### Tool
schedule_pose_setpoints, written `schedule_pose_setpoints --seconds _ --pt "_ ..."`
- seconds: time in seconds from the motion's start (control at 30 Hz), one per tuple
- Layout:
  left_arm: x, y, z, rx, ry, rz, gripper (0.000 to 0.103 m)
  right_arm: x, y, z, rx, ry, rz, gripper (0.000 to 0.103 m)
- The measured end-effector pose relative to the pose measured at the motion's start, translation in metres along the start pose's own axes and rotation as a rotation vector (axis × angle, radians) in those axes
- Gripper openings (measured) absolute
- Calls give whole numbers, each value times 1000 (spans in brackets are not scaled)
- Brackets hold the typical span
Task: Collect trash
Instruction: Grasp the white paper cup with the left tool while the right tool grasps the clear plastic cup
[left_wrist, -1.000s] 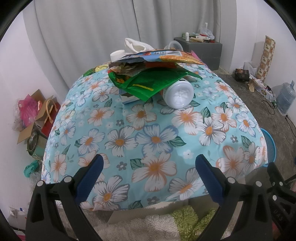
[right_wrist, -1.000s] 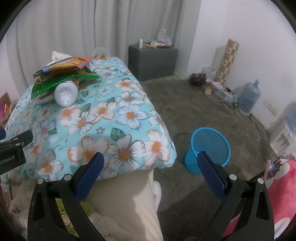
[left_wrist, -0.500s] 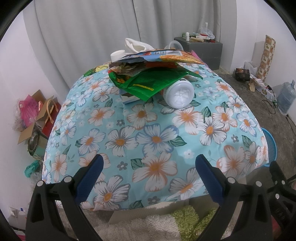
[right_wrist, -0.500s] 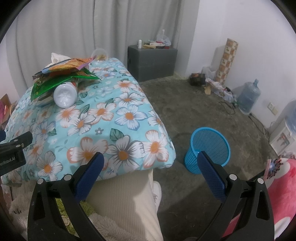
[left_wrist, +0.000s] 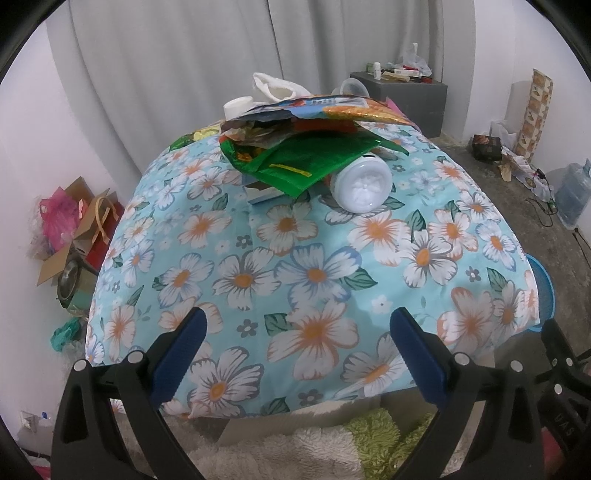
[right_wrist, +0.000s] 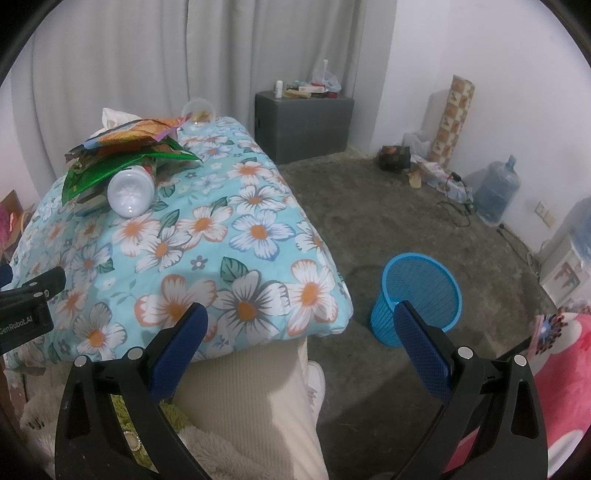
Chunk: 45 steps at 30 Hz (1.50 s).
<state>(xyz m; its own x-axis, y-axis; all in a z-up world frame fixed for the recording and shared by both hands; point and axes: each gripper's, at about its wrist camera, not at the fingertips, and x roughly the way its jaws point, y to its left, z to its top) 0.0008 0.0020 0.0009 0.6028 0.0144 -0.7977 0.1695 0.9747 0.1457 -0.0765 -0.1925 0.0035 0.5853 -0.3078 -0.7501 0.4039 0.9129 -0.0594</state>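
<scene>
Both the left gripper (left_wrist: 295, 347) and right gripper (right_wrist: 297, 341) hang wide-jawed and empty, near the worktop's edge, ready for the far heap of crumpled foil wrappers (left_wrist: 295, 147); the blue mesh bin (right_wrist: 421, 295) waits right.

grey curtain (right_wrist: 147, 55), dark cabinet (right_wrist: 304, 123), water jug (right_wrist: 496, 192), patterned roll (right_wrist: 456, 118)

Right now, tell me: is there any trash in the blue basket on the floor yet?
No. The right wrist view looks down into the blue basket and shows only bare mesh, while the wrappers and bottle lie on the floral cloth.
</scene>
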Motion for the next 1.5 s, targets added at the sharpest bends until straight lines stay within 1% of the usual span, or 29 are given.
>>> schedule_pose_setpoints --seconds 0.2,0.33,0.37,0.43,0.47,0.5,0.53,0.6,0.67,0.7,0.77,0.83,0.9,0.93,0.97,1.0,1.03,1.07,1.1,1.13,1.17,1.2,1.27,1.3,1.33,1.37,1.4,1.43,1.5 --pt "8 5 6 4 15 -6 97 9 3 6 3 20 0 96" --pt "15 20 23 -24 -7 -4 97 13 12 22 -9 -16 -1 96" --pt "17 27 30 -37 -12 1 97 14 15 29 -12 -30 -20 96" --pt "20 38 41 -49 -21 -8 97 18 20 40 -30 -32 -74 96" --pt "22 44 47 -49 -26 -12 97 19 21 45 -42 -32 -83 96" --pt "24 49 53 -46 -32 -17 97 23 25 53 -66 -31 -69 96" --pt "26 57 62 -39 -43 -31 97 25 28 61 -80 -37 -36 96" --pt "30 69 75 -26 -63 -58 97 26 26 74 -67 -63 34 96" --pt "32 85 92 -12 -110 -101 97 27 24 93 -45 -100 127 96" --pt "31 90 98 -12 -135 -125 97 28 23 100 -38 -114 149 96" --pt "31 110 115 -46 -215 -205 97 32 24 126 -26 -153 167 96" --pt "34 127 131 -97 -255 -272 97 34 22 148 -23 -183 200 96" --pt "42 139 148 -134 -265 -306 97 39 20 172 5 -198 283 96" --pt "48 146 159 -155 -274 -319 97 46 18 189 32 -191 355 96" --pt "55 150 167 -164 -284 -335 97 56 18 205 64 -174 438 96" --pt "62 154 176 -166 -292 -353 97 67 18 217 91 -148 499 96" --pt "72 157 186 -163 -298 -376 97 83 20 232 125 -107 572 96" --pt "83 160 196 -153 -302 -396 97 96 22 243 148 -72 628 96" --pt "91 162 202 -144 -303 -406 97 118 28 258 180 -11 696 96" --pt "107 163 211 -117 -298 -431 97 141 37 271 203 51 747 96" --pt "121 163 219 -89 -280 -441 97 157 42 277 213 88 777 95" --pt "131 162 223 -75 -265 -433 97 181 52 287 231 145 804 90" --pt "155 159 232 -16 -233 -434 97 220 74 301 246 236 827 87" --pt "163 158 235 4 -225 -433 97 228 81 305 251 260 844 84" --pt "175 160 238 24 -208 -446 97 244 89 309 262 294 857 84" --pt "182 160 239 35 -195 -464 97 247 88 308 265 316 872 82" --pt "186 159 240 42 -188 -480 97 264 100 312 258 341 885 80" --pt "192 159 242 53 -183 -490 97 273 108 315 250 354 885 79" --pt "204 157 246 77 -178 -488 93 280 121 322 219 362 877 76"
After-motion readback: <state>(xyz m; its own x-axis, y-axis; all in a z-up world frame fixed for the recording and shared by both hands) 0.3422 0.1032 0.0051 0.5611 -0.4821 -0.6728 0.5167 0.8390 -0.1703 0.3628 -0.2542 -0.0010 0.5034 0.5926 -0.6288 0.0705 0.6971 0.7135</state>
